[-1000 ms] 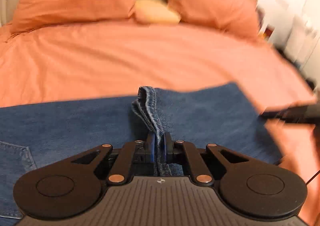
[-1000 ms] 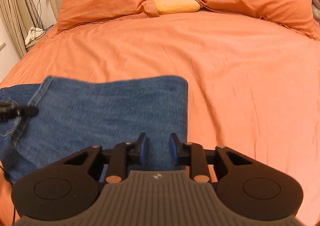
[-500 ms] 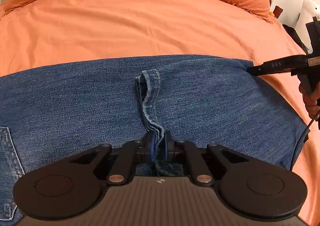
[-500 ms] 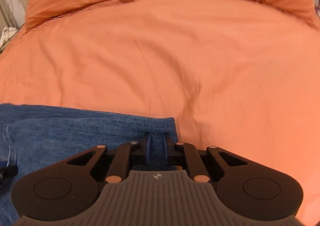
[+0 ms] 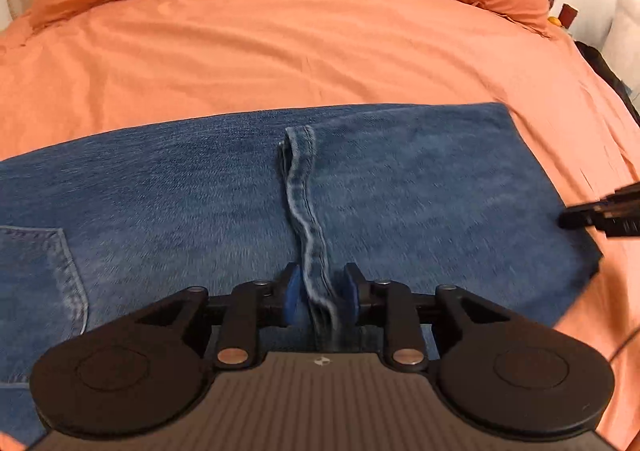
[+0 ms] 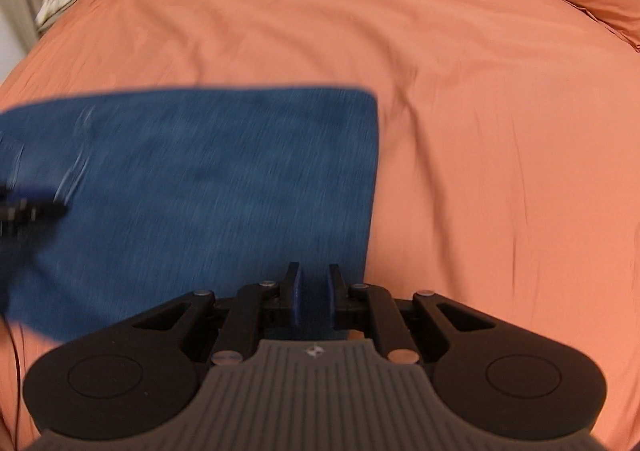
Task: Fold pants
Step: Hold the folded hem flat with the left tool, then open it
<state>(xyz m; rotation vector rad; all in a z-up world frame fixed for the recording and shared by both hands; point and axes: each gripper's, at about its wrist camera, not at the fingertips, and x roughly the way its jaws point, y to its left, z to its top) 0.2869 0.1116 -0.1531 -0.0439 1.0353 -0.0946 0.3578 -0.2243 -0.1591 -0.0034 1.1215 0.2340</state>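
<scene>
Since half a second ago the left claw (image 5: 319, 293) has let go: its blue pads now stand apart on either side of the hem (image 5: 306, 207), which lies loose on the folded jeans (image 5: 180, 195) on the orange bed (image 5: 280, 51). The right claw (image 6: 313, 289) has parted too, holding nothing, over the jeans' near right corner. Only the left view shows the hem and back pocket (image 5: 38, 271); the right view shows the fold's blurred right edge.
</scene>
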